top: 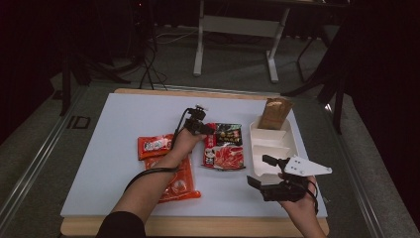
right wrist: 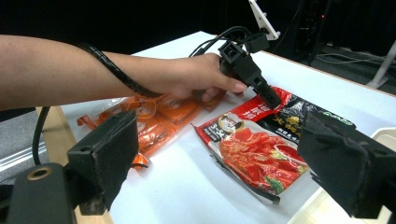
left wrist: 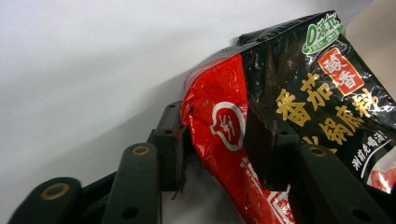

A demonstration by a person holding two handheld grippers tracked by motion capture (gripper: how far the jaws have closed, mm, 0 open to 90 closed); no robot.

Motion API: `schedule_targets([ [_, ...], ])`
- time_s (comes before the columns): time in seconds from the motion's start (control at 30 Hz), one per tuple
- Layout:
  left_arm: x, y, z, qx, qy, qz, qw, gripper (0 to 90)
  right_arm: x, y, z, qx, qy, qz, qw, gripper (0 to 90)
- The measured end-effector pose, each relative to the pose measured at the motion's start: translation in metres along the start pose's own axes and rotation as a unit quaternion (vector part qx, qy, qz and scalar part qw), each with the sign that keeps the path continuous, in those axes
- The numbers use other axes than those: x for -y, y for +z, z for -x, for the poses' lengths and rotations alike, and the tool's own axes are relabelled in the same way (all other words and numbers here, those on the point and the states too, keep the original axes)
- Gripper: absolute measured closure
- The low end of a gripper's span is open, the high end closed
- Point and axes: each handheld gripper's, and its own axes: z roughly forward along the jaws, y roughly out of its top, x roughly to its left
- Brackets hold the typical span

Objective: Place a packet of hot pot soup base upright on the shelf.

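A red and black sauce packet [top: 224,146] lies mid-table. My left gripper [top: 208,131] comes down on its far left corner. In the left gripper view the jaws hold that crumpled corner [left wrist: 289,93] between the pads, slightly raised off the white surface. The right gripper view shows the packet [right wrist: 261,149] with the left gripper [right wrist: 273,100] at its top edge. My right gripper [top: 260,170] rests near the front edge beside the white tray [top: 289,148], open with nothing between its jaws.
Two orange packets lie under the left forearm, a small one [top: 154,145] and a longer one [top: 178,184]. A brown paper bag [top: 274,113] stands in the tray's far compartment. The white board [top: 124,124] lies bare at the left and back.
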Motion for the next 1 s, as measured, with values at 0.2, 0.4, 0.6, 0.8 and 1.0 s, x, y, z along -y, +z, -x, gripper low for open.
schedule_targets([
  [0.2,-0.001,0.000,0.001,-0.007,0.010,-0.002,0.9999,78.5,0.000,0.002,0.000,0.000,0.001,-0.005,1.0000,13.0],
  [0.4,-0.002,-0.004,0.008,-0.012,0.018,0.007,0.9997,86.1,0.000,0.002,0.001,0.003,0.002,-0.007,1.0000,13.0],
  [0.6,0.000,-0.018,0.010,-0.006,0.020,0.020,0.9996,86.5,0.001,0.002,0.003,0.006,0.007,-0.008,0.9999,13.1],
  [0.8,0.005,-0.033,0.014,0.003,0.016,0.046,0.9988,86.7,0.001,0.002,0.004,0.011,0.007,-0.009,0.9999,13.1],
  [1.0,0.009,-0.047,0.020,0.013,0.019,0.073,0.9971,86.9,0.001,0.003,0.003,0.013,0.004,-0.012,0.9998,12.9],
])
